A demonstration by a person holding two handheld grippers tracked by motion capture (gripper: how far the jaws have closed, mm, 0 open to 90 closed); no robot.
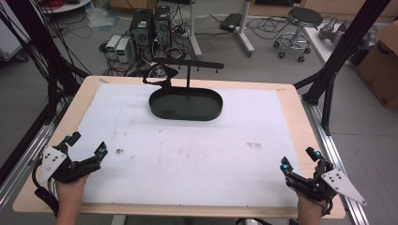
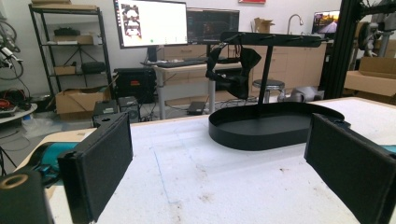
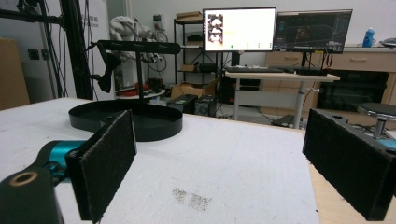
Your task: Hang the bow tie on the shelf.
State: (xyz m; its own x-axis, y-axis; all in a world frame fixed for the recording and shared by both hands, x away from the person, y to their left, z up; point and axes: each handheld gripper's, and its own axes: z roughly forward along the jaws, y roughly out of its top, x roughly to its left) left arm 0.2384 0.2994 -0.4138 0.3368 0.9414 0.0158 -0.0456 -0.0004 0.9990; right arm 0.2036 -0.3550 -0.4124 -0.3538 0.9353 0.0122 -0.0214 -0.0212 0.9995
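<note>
A black oval tray (image 1: 185, 116) stands at the back middle of the white foam sheet (image 1: 187, 159). From it rises a thin post carrying a black crossbar (image 1: 187, 63). A dark strap-like item (image 1: 162, 77) hangs from the bar's left end. My left gripper (image 1: 88, 143) rests at the sheet's near left corner, open, with nothing between its jaws. My right gripper (image 1: 299, 159) sits at the near right corner, also open and holding nothing. The left gripper view shows the tray (image 2: 261, 137) and hanging item (image 2: 236, 70) ahead between the pads (image 2: 105, 163). In the right gripper view the tray (image 3: 154, 128) stands ahead to the left.
The foam sheet covers a wooden table (image 1: 300, 117) and has small dark stains (image 1: 254, 145). Black frame posts (image 1: 345, 47) stand at the table's right and left sides. Beyond the table are computers (image 1: 150, 28), a stool (image 1: 300, 21) and a cardboard box (image 1: 382, 61).
</note>
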